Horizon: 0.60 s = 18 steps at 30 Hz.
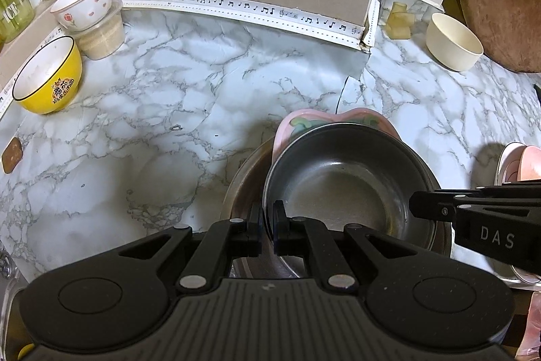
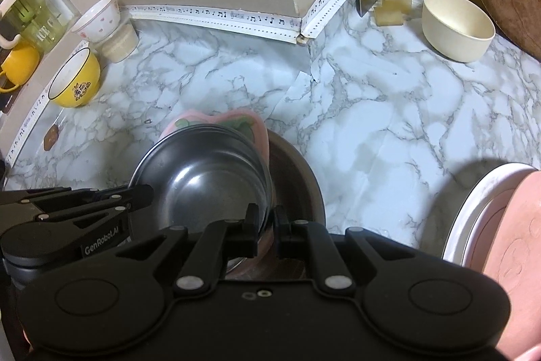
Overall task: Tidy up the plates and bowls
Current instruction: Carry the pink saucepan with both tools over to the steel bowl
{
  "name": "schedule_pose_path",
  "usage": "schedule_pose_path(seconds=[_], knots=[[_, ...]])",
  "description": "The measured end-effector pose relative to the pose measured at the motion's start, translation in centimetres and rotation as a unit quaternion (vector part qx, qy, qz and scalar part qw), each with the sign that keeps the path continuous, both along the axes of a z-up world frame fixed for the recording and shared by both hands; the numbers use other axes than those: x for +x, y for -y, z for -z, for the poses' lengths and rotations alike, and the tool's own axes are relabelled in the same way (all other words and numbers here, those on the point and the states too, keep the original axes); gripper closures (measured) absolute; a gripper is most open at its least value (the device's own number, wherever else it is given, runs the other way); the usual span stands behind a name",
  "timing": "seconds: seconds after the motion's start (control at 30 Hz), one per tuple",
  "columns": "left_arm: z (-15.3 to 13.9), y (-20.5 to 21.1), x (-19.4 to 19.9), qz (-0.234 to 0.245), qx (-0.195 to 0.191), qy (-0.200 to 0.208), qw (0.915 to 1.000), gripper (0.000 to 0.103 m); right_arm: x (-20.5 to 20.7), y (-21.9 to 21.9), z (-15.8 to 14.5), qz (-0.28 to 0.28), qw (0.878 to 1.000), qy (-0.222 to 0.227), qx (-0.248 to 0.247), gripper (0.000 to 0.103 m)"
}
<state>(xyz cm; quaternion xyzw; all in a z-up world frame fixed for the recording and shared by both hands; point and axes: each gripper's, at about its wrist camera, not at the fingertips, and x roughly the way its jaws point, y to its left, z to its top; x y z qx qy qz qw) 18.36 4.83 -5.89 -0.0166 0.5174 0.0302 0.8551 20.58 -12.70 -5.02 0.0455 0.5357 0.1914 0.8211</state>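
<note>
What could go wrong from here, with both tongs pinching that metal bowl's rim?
1. Left tongs and right tongs grip only the thin rim of the steel bowl; it may slip or tilt.
2. It sits on a pink plate inside a larger metal bowl; the stack looks uneven and might shift.

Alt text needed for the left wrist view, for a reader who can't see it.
Left gripper shut on the near rim of a steel bowl stacked over a pink plate; the right gripper grips its opposite rim. Behind, on the marble counter, sit yellow and cream bowls.
</note>
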Motion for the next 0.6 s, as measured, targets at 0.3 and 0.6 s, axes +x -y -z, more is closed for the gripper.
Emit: schedule_pose_path(seconds=[0.3,0.6], knots=[[0.0,0.2,-0.2,0.001,0.002,0.005,1.0000,0.098,-0.1,0.7,-0.5,0.012,1.000,0.003,0.015,0.093],[-1.2,0.2,-1.2,0.014,0.002,0.023,0.9996,0.095,-1.2,1.8,-1.6,0.005,0.999,0.024,0.027,0.092]])
